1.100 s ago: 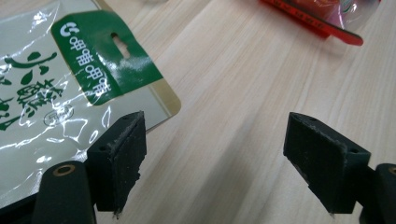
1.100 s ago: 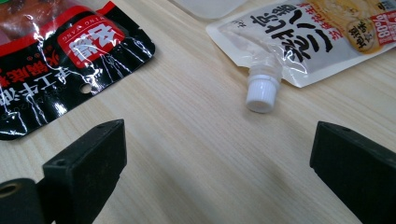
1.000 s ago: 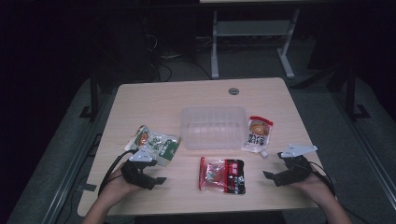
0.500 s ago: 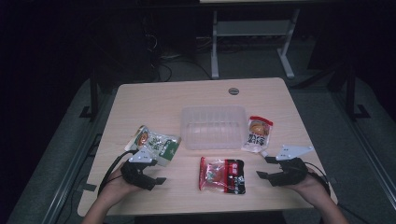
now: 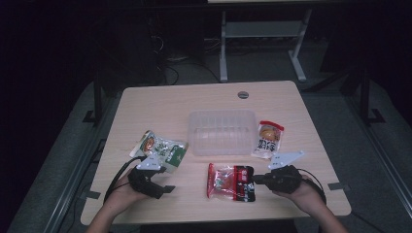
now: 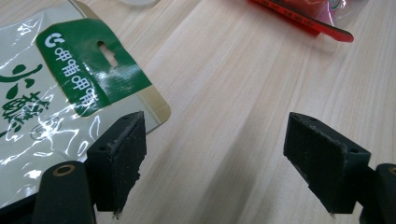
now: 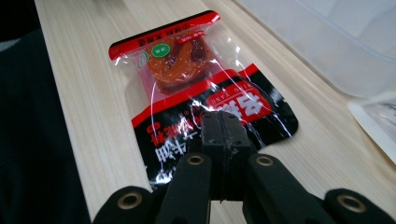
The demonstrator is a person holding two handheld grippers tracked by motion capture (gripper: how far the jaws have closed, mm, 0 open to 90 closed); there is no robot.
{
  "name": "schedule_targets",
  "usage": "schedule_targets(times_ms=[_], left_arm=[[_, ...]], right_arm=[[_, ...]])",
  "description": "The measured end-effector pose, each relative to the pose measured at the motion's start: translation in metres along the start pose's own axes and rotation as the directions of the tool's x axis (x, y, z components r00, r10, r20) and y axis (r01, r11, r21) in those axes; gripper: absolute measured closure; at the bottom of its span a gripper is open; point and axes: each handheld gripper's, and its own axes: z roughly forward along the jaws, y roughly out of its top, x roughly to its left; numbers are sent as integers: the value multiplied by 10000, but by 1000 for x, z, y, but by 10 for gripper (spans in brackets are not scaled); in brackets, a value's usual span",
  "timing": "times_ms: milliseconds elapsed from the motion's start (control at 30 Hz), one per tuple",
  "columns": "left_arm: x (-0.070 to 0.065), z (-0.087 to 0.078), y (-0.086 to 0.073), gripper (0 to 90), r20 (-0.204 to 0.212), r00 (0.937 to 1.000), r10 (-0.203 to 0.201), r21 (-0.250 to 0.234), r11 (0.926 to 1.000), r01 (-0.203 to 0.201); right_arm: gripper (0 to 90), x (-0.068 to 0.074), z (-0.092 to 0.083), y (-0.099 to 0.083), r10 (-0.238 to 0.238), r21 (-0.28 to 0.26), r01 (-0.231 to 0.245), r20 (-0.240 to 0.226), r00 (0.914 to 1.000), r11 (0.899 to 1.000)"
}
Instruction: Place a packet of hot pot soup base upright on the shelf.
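Note:
A red and black snack packet [image 5: 231, 180] [image 7: 187, 65] lies flat near the table's front edge. My right gripper [image 5: 257, 178] [image 7: 224, 128] points left at the packet's right end. Its jaws have just closed and the pads now meet over the black end, with no film seen between them. A green and white packet [image 5: 163, 148] [image 6: 56, 93] lies at the front left. My left gripper [image 5: 167, 180] [image 6: 224, 158] rests just in front of it, jaws wide open over bare wood, the left pad beside the packet's corner.
A clear plastic tray [image 5: 222, 132] [image 7: 327, 42] stands in the middle of the wooden table [image 5: 160, 107]. A small red-topped packet with an orange snack [image 5: 268, 140] lies at the tray's right. A cable hole [image 5: 243, 94] is near the far edge.
My right gripper has moved left to the red and black packet's end and its jaws have shut. The left gripper and all packets have stayed put.

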Motion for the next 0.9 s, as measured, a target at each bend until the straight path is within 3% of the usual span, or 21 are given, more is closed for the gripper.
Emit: schedule_targets(times_ms=[633, 900], left_arm=[[-4, 3, 2, 208, 236, 9996, 170, 84, 9998, -172], [-7, 5, 4, 208, 345, 9986, 403, 180, 9990, -409]], right_arm=[[897, -3, 53, 22, -543, 1072, 551, -102, 9985, 9927], [898, -5, 68, 34, -679, 1063, 684, -78, 9977, 9920]])
